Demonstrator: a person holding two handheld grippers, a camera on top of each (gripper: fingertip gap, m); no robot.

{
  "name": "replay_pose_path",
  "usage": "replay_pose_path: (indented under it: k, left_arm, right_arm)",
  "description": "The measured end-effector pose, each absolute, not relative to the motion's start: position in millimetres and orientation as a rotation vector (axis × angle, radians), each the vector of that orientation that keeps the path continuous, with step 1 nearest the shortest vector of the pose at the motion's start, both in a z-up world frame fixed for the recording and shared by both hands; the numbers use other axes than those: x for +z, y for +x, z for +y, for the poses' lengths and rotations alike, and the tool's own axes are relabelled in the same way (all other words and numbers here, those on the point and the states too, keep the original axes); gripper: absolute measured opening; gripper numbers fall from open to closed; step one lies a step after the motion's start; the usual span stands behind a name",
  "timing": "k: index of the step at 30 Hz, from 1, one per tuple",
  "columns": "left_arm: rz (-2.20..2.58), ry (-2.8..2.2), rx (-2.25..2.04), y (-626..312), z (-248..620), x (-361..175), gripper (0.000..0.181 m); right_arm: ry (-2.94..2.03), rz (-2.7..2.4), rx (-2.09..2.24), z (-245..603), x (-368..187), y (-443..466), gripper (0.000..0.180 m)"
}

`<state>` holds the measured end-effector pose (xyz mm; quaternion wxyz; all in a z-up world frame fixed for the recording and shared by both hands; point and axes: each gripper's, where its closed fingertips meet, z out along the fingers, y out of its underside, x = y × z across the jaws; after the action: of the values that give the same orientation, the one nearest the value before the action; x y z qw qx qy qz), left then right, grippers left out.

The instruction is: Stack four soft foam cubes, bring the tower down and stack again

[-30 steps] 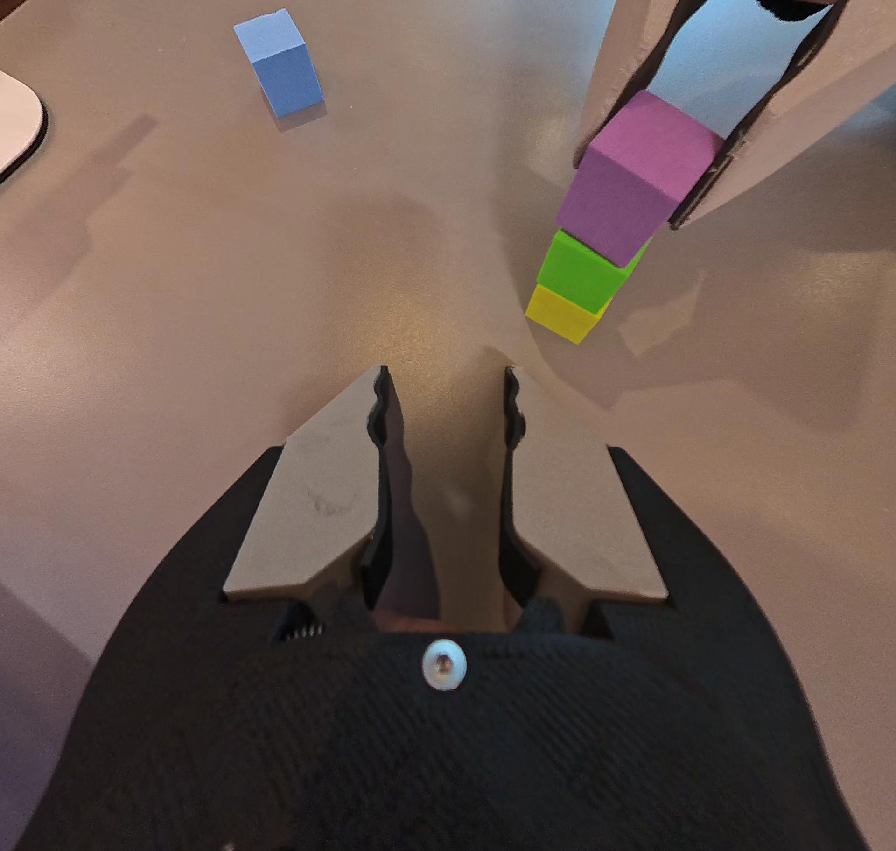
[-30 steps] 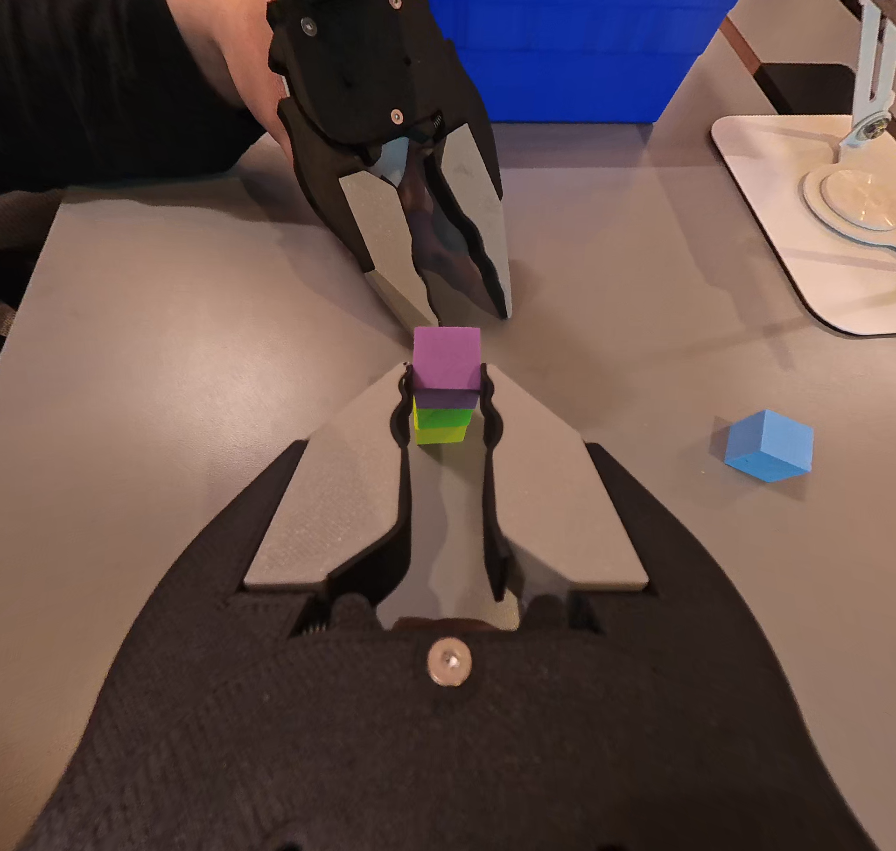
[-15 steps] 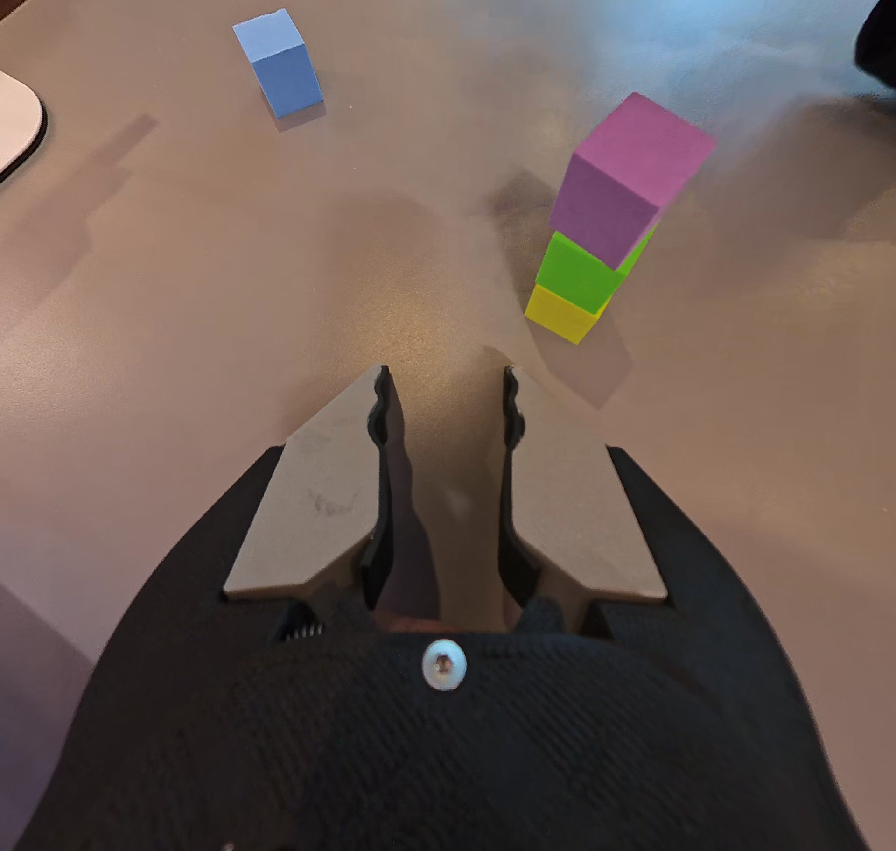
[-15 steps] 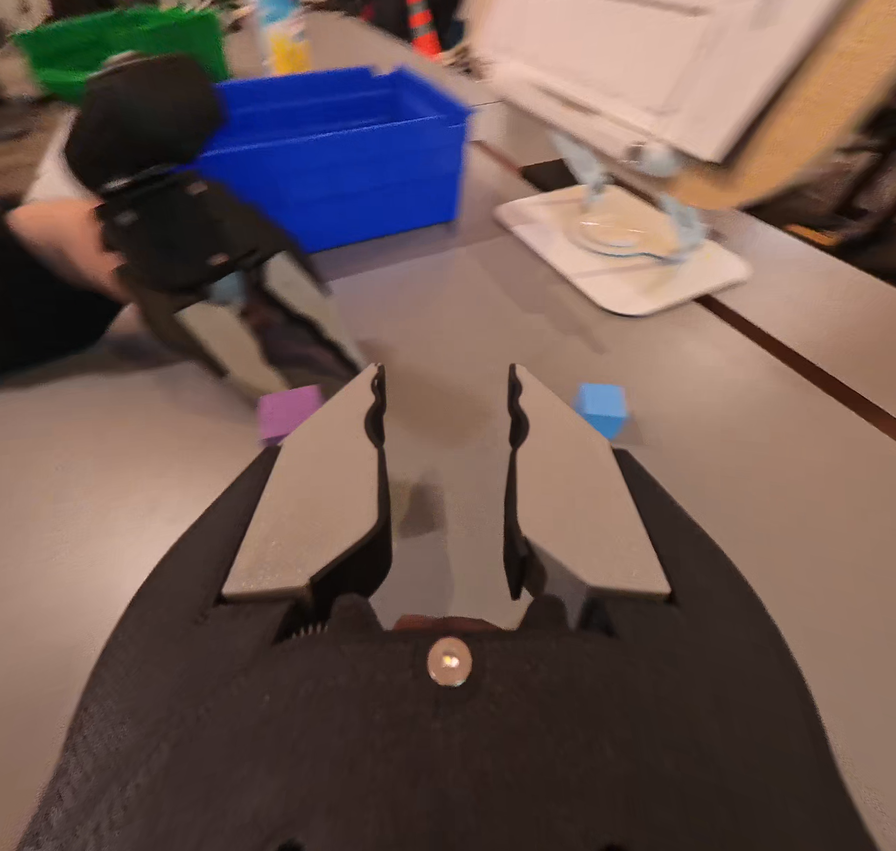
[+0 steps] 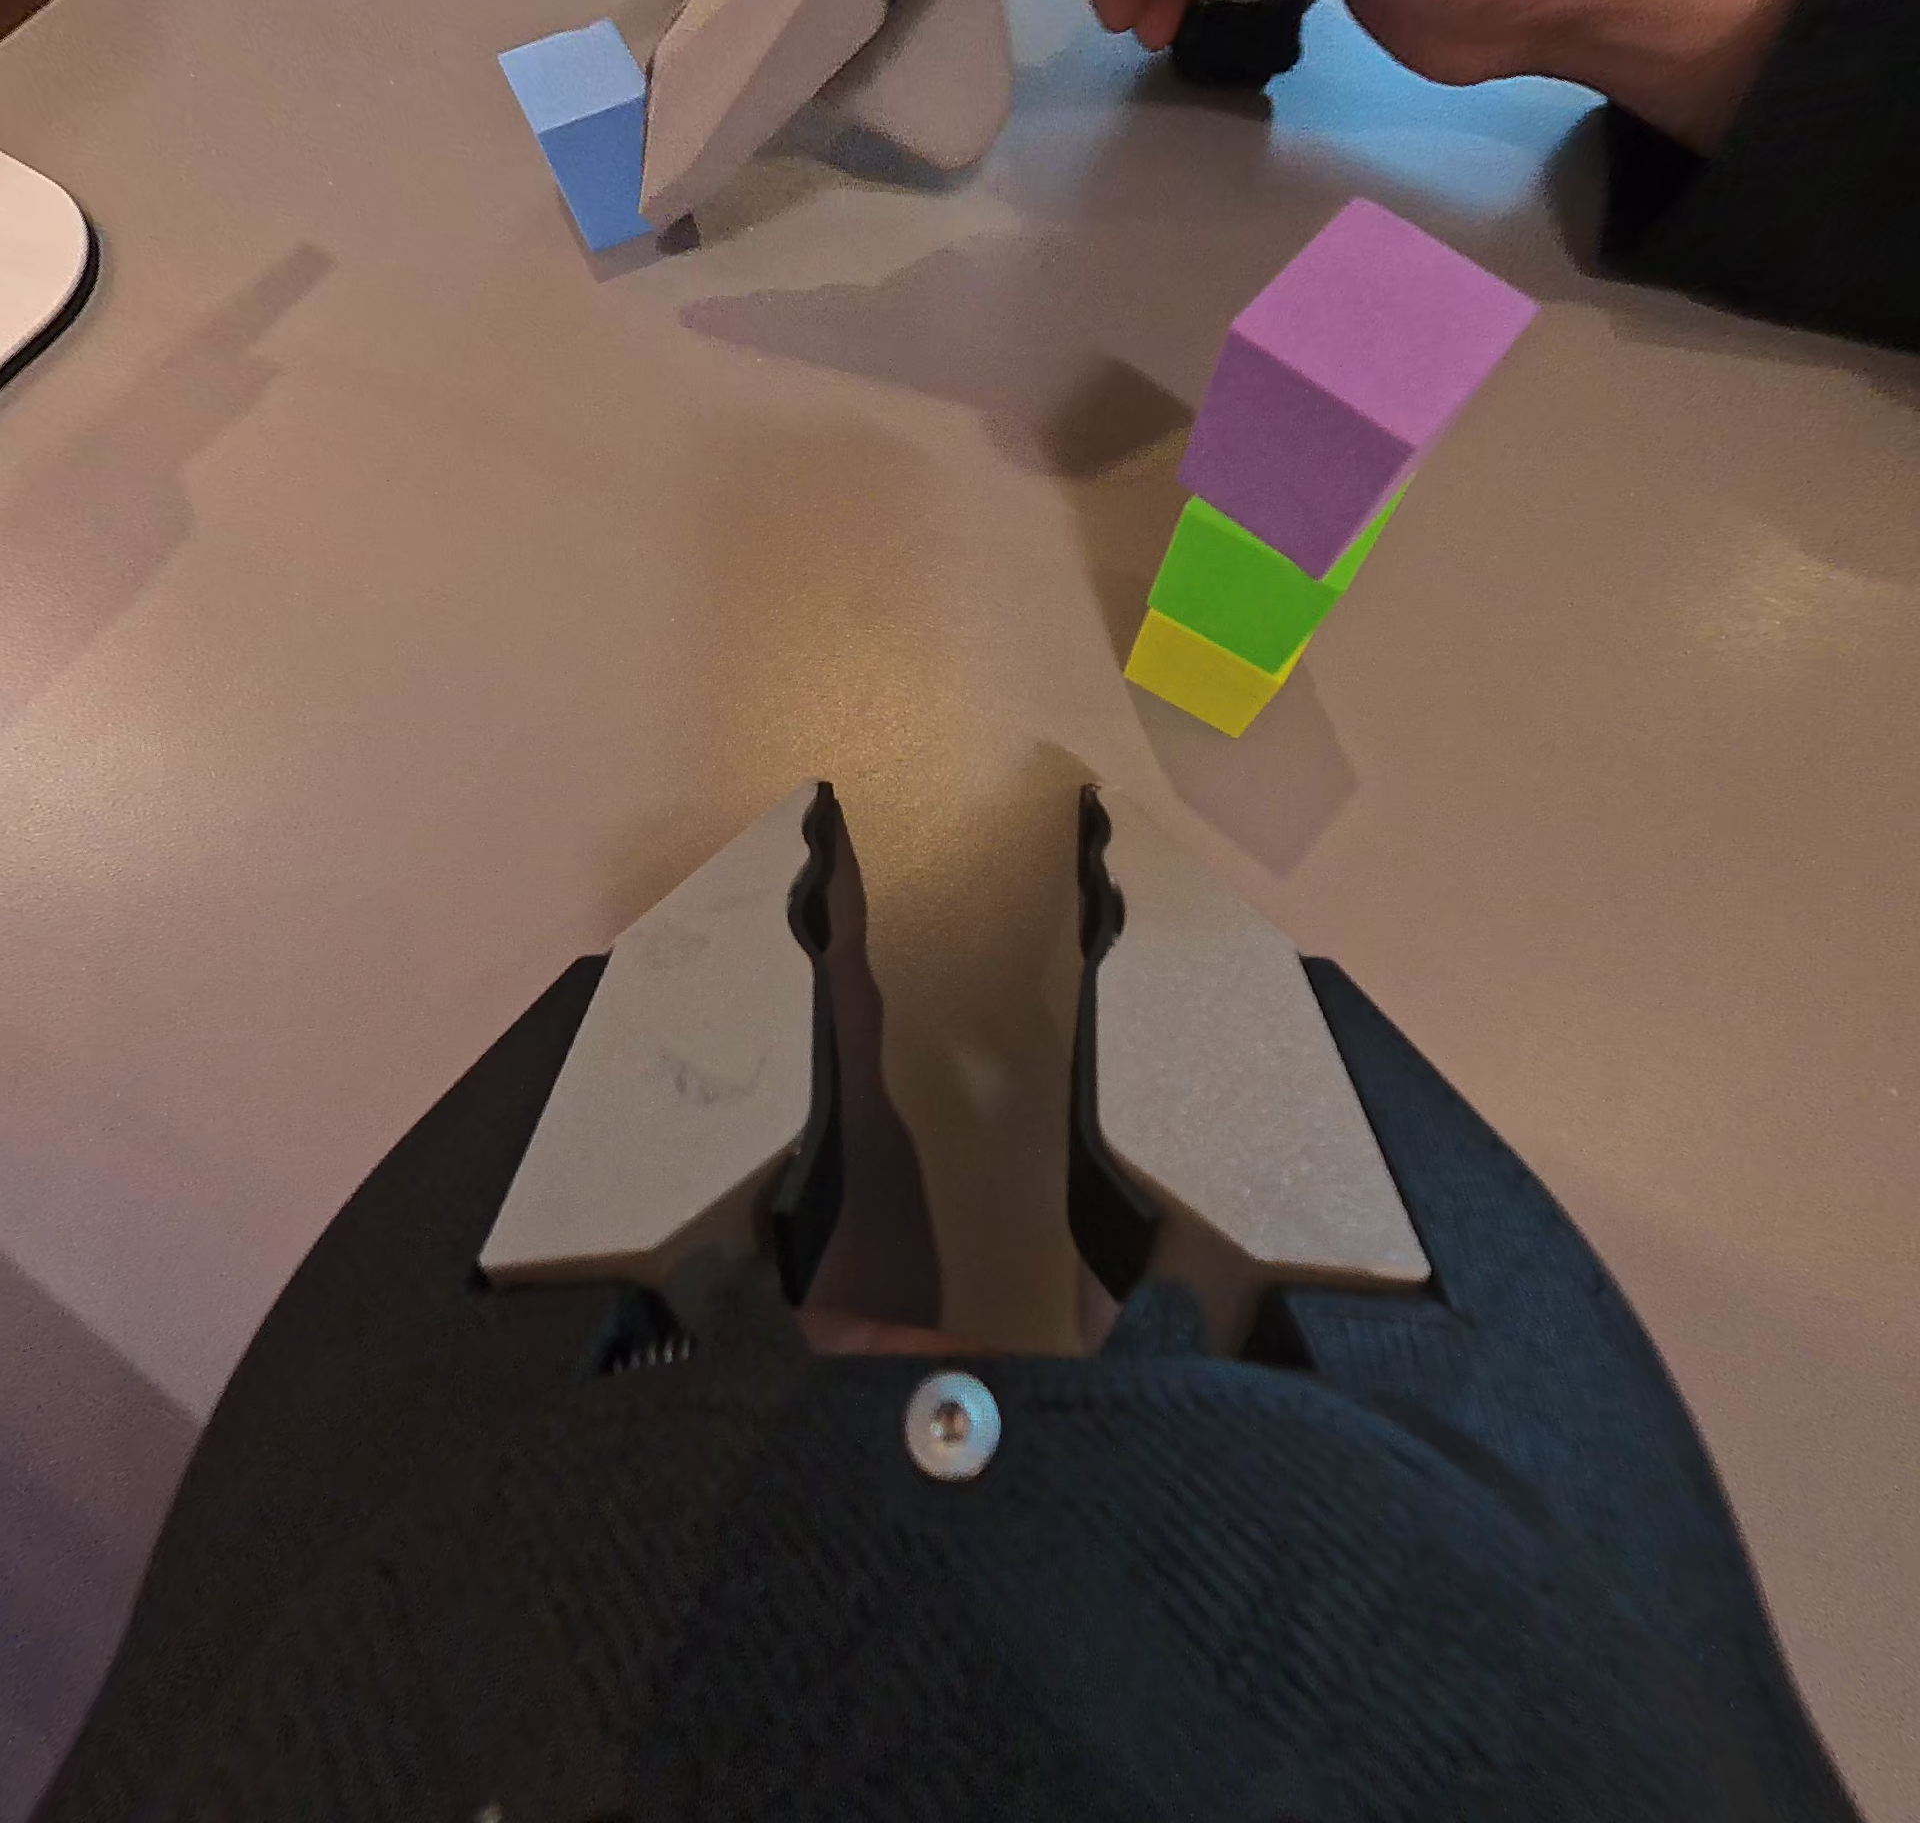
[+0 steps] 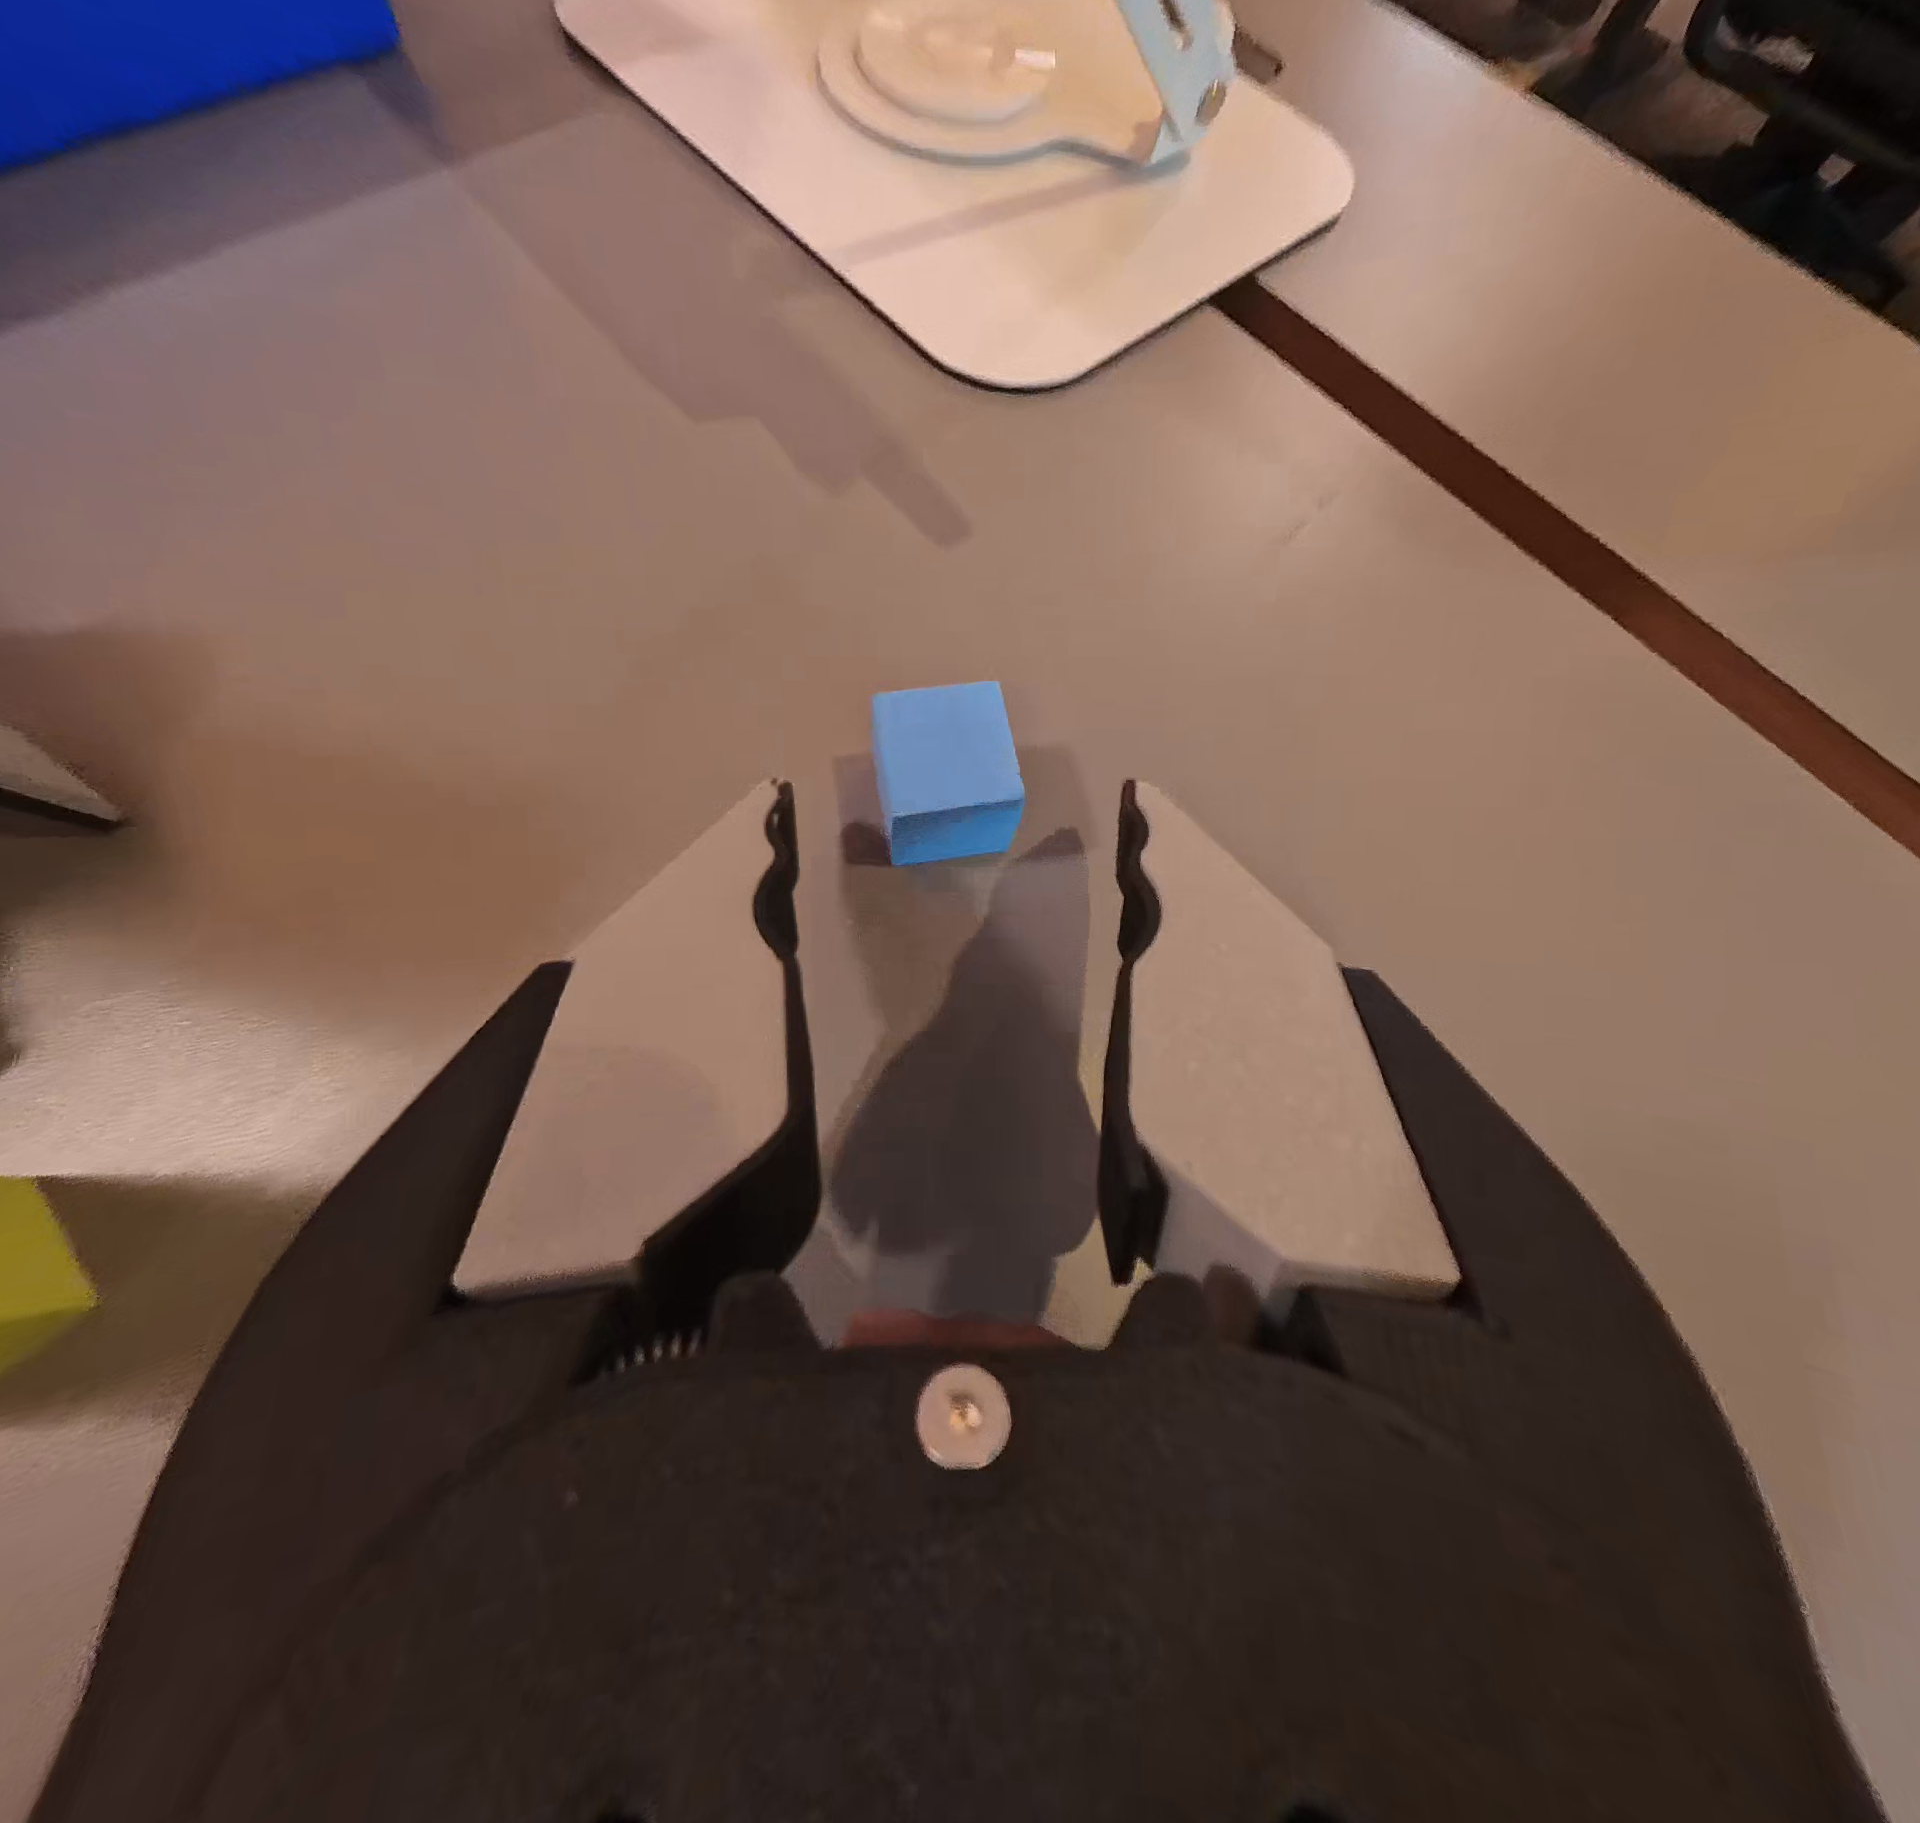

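While the blue cube [image 6: 945, 771] sits alone just ahead of your spread right gripper [image 6: 951, 786] | well apart from it: purple cube [image 5: 1351, 381] on green cube [image 5: 1247, 578] on yellow cube [image 5: 1205, 677] | your left gripper [image 5: 951, 791] spread, empty, near that tower.

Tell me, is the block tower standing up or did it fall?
Standing. The purple cube sits on the green cube, which sits on the yellow cube. The blue cube lies apart on the table.
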<state>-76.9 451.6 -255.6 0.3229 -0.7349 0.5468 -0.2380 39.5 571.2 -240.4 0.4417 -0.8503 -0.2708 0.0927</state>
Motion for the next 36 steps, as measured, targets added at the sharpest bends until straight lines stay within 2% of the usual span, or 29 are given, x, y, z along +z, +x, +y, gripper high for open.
replay_pose_path:
  k: [7,12,23,36]
  left_arm:
    - [1.437,-1.927,-0.625,-77,451,-256,0.045]
    - [1.438,-1.927,-0.625,-77,451,-256,0.045]
    - [1.435,-1.928,-0.624,-77,451,-256,0.044]
    - [1.434,-1.929,-0.627,-77,451,-256,0.044]
  right_arm:
    - [-2.087,-0.750,0.237,572,-241,29,0.024]
    - [-2.034,-0.806,0.336,543,-228,20,0.025]
    - [-1.825,-1.053,0.577,456,-162,-18,0.024]
    - [-1.821,-1.259,0.626,420,-167,-39,0.025]
